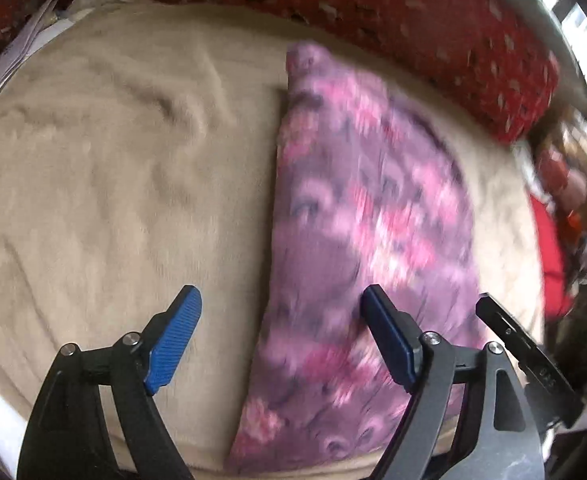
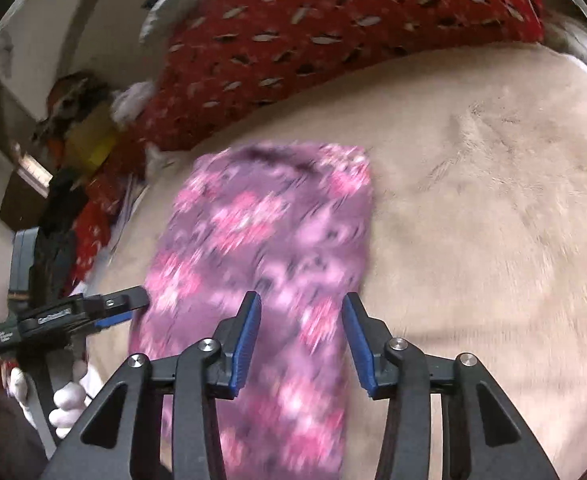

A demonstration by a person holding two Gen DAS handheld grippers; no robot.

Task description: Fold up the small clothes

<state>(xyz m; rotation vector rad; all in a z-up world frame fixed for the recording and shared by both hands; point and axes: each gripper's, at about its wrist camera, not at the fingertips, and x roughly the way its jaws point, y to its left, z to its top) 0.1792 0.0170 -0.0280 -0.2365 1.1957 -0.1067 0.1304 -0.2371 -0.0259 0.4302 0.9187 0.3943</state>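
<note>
Because the purple flowered garment (image 1: 357, 216) already lies folded into a long strip on the beige blanket (image 1: 113, 168), both tongs hang released above its near end: the left tongs (image 1: 281, 316) spread wide, the right tongs (image 2: 301, 320) partly parted, gripping nothing.

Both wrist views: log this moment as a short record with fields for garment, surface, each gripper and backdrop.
garment: purple-pink floral cloth, lying as a long folded strip
surface: beige blanket
left gripper: open, nothing between the pads, over the cloth's edge
right gripper: open, above the cloth, nothing gripped
backdrop: red patterned cushion along the blanket's far side
image quality: cloth blurred in both views
</note>
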